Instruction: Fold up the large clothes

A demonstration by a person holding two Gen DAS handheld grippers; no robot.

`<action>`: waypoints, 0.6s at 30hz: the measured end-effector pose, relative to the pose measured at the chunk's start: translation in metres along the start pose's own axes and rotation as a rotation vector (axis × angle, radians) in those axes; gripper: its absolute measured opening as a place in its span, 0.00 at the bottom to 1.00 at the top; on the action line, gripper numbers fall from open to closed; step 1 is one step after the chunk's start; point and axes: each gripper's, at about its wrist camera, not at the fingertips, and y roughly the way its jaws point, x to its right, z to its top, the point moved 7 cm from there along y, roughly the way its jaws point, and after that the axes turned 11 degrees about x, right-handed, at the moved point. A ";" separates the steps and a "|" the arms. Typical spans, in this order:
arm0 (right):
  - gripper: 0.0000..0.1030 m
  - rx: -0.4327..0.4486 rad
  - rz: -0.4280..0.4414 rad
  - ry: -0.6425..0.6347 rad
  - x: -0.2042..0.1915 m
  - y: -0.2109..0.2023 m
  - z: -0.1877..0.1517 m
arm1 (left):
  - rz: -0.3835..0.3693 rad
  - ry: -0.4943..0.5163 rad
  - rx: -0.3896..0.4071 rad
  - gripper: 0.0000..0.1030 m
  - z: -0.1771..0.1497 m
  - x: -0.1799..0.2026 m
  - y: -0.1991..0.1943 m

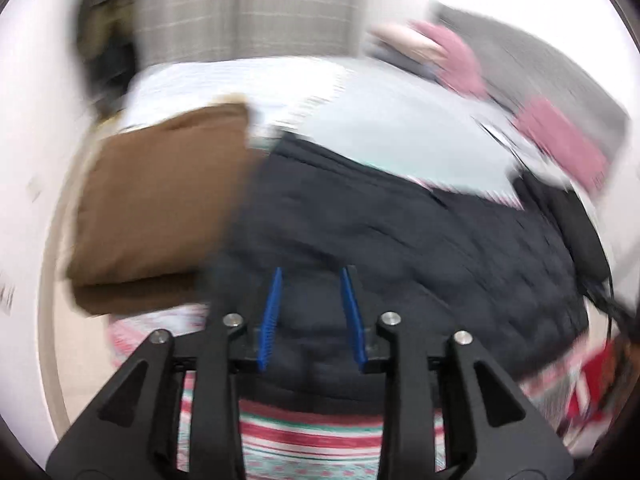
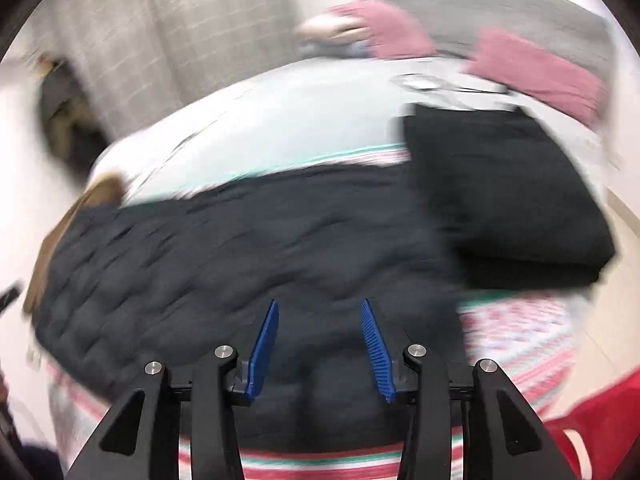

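- Left wrist view: my left gripper (image 1: 312, 276) sits at frame bottom-centre, blue pads (image 1: 272, 316) spread apart w/ a clear gap, nothing between them. Open, not holding anything.
- Dark navy quilted jacket (image 1: 400, 240) fills centre + right of the frame, lying on the bed. Left gripper tips are over its near edge; can't tell if touching, pic is blurred.
- Brown folded garment (image 1: 160, 204) at left-centre of frame, just beside the jacket's left edge, stacked flat.
- Striped red/green/white blanket (image 1: 312, 436) shows at bottom of frame under the jacket. Pale mint sheet (image 1: 400, 136) above-centre, behind the jacket.
- Pink items (image 1: 560, 140) upper right, too blurred to say what. Grey plaid curtain (image 1: 248, 8) at top.
- Right wrist view: my right gripper (image 2: 320, 308) bottom-centre, blue pads (image 2: 376, 352) splayed wide, nothing in the gap. Open, empty.
- Same jacket (image 2: 240, 248) spans left to centre of frame, spread flat, near edge under the gripper tips.
- Black folded garment (image 2: 508, 200) at right of frame, just beside/against the jacket's right end.
- Blanket (image 2: 520, 332) visible lower right; mint sheet (image 2: 300, 120) upper-centre; pink items (image 2: 532, 68) upper right.
- Brown garment (image 2: 100, 192) peeks out at left edge behind the jacket.
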 end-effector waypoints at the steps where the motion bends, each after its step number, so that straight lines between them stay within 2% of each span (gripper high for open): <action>1: 0.43 -0.009 0.027 -0.026 -0.018 0.008 -0.005 | -0.030 0.029 -0.011 0.32 -0.005 0.016 0.006; 4: 0.42 -0.010 0.065 -0.067 -0.055 0.031 -0.013 | -0.077 0.107 -0.025 0.32 -0.015 0.061 0.033; 8: 0.42 -0.009 0.039 -0.147 -0.087 0.059 -0.020 | -0.143 0.096 -0.110 0.32 -0.028 0.090 0.073; 12: 0.42 -0.022 0.037 -0.162 -0.097 0.073 -0.023 | -0.095 0.127 -0.139 0.32 -0.040 0.099 0.105; 18: 0.42 -0.141 -0.016 -0.203 -0.097 0.115 -0.043 | -0.067 0.204 -0.156 0.32 -0.052 0.104 0.116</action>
